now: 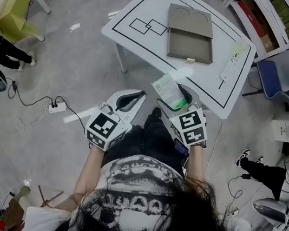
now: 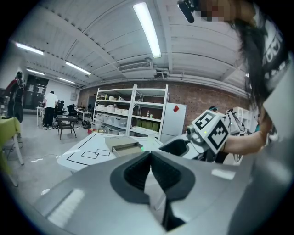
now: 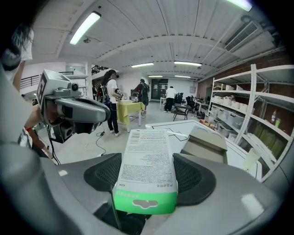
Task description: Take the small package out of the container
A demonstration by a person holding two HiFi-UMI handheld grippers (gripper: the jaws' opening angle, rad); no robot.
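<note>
off the near edge of the white table [image 1: 151,9], the person stands with both grippers held out at waist height. the right gripper [image 1: 184,103] is clamped on the small package [image 3: 147,165], a flat white carton with fine black print and a green end. its dark ribbed pads [image 3: 195,176] press on the carton's two long sides, and the green end points back toward the person. the package is up in the air, well clear of the container [image 1: 190,35] and close to the table's near edge. the container, a flat beige box, lies open in the middle of the table, beside two black outlined squares [image 1: 148,27]. the left gripper [image 1: 129,101] hangs just beside the right one, over the grey floor. its jaws are pressed together with nothing between them. a pale slim object [image 1: 229,66] rests by the table's right side, and a blue chair [image 1: 276,82] stands beyond it. other people stand far back in the room, by a yellow table [image 3: 128,109].
</note>
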